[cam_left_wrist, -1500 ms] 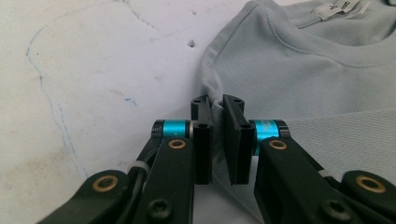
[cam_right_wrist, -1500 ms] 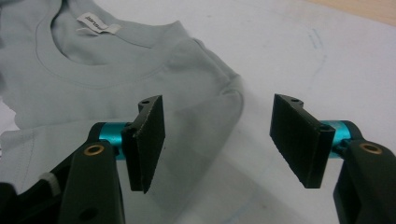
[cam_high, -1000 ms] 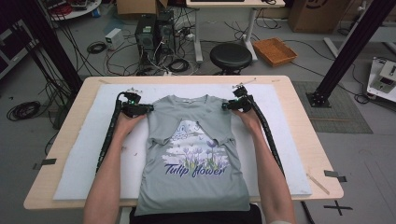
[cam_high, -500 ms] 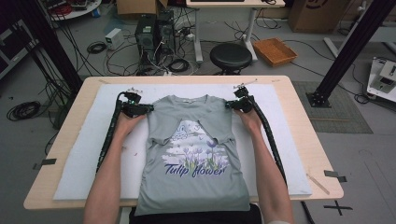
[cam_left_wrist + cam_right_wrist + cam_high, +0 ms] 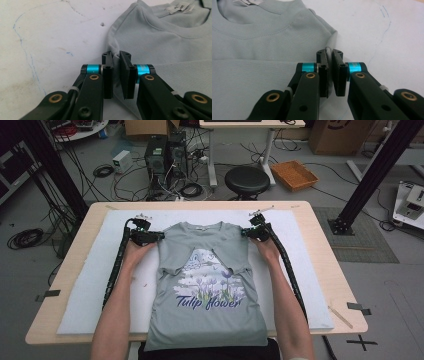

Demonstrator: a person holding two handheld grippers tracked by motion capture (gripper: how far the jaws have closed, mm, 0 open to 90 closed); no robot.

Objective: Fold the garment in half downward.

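Seen from the high view, a grey T-shirt [image 5: 207, 285] lies face up on a white pad [image 5: 90, 285] covering a wooden table [image 5: 320, 245]. Its collar points away from you, its hem reaches the near edge, and both sleeves are folded inward across the chest above the purple print reading "Tulip flower". Your left gripper [image 5: 159, 236] sits at the shirt's left shoulder and your right gripper [image 5: 244, 233] at the right shoulder, your forearms running up either side of the body of the shirt.

Looking along the left gripper [image 5: 116, 72] in the left gripper view, the two black jaws stand narrow, pinching a thin ridge of the shoulder fold between them. The ribbed collar and a white neck label [image 5: 180, 7] lie beyond, to the upper right.

Looking along the right gripper [image 5: 330, 72] in the right gripper view, the jaws are likewise close together with a sliver of grey cloth caught between them at the shoulder edge, the collar off to the upper left.

You can expect the shirt to be light, soft and limp, so it will sag and drape wherever it is unsupported. The doubled shoulder folds are probably the soundest places to grip, since the layers there give the jaws something thicker to bite. Lift both sides evenly or the folded sleeves may slip out.
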